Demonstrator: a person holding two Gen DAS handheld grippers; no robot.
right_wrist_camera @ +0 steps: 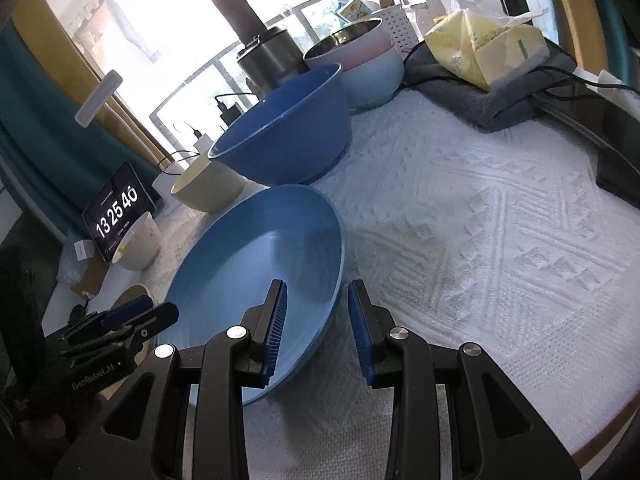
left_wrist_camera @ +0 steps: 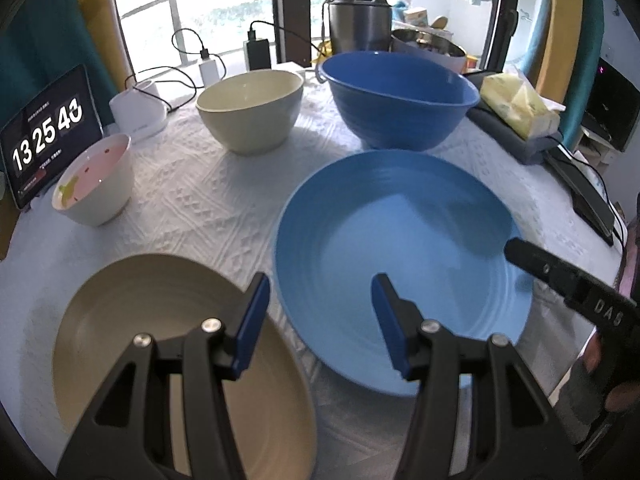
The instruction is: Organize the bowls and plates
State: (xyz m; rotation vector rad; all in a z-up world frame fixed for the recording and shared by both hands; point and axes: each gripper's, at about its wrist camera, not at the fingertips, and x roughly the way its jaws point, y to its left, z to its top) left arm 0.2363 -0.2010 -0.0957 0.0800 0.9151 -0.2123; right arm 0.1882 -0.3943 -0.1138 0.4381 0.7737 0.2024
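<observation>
Right now the left gripper (left_wrist_camera: 320, 312) stands wide open and holds nothing, its blue pads poised above the gap between two plates at the bottom of the left wrist view. The beige plate (left_wrist_camera: 132, 340) lies flat in the lower left, partly hidden by the left finger; the blue plate (left_wrist_camera: 404, 248) lies just beside it at centre right, hollow side up, its oval running from lower left to upper right in the right wrist view. The right gripper (right_wrist_camera: 316, 320) is open by a moderate gap and straddles the blue plate's near rim, one pad over the inside, the other outside; contact cannot be told. Across the upper frame, all mouth up, stand a small white bowl (left_wrist_camera: 98, 182) at left, a cream bowl (left_wrist_camera: 250, 110) in the middle and a deep blue bowl (left_wrist_camera: 400, 98) at right, well apart on the white tablecloth (left_wrist_camera: 200, 208). A clock tablet (left_wrist_camera: 48, 136) leans at the far left
</observation>
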